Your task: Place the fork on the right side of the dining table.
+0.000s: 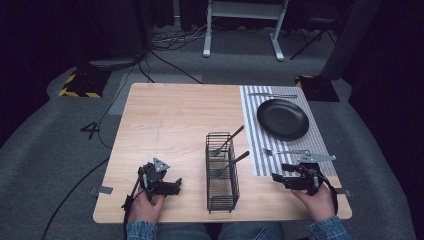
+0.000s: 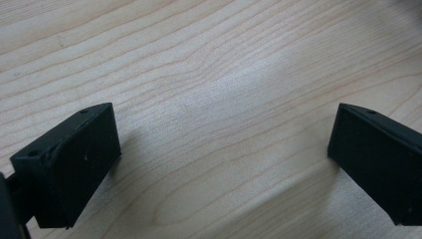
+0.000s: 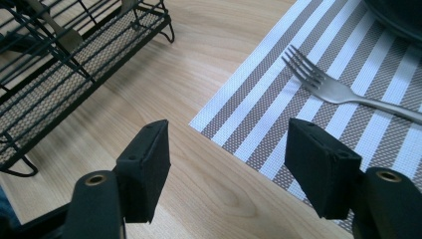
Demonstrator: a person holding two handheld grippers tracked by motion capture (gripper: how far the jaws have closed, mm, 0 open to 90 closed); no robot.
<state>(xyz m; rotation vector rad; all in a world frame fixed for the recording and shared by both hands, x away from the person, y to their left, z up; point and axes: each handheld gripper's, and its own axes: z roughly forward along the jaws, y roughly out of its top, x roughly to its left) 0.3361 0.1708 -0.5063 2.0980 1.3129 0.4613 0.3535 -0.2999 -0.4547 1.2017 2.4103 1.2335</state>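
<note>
**Steel fork lying nearest the right gripper, neither gripper holding anything**

Steel tines are pointing toward the wire basket (image 1: 222, 172) as the fork (image 1: 285, 151) is lying flat on the striped placemat (image 1: 252, 150), just below the black plate (image 1: 282, 118). The right gripper (image 1: 278, 178) is resting low on the wooden surface (image 1: 170, 120) near the mat's front corner, jaws spread and empty. In the right gripper view the fork (image 3: 343, 94) is sitting ahead and slightly right of its jaws. The left gripper (image 1: 175, 184) is also sitting spread and empty on bare wood, well apart from the basket.

Judging by the two utensils already leaning in the basket, the fork looks like the next pick. Doing it well means approaching the handle rather than the tines, coming down with the jaws straddling the thin shaft crosswise, and closing low against the mat so the flat metal is not slipping out.
</note>
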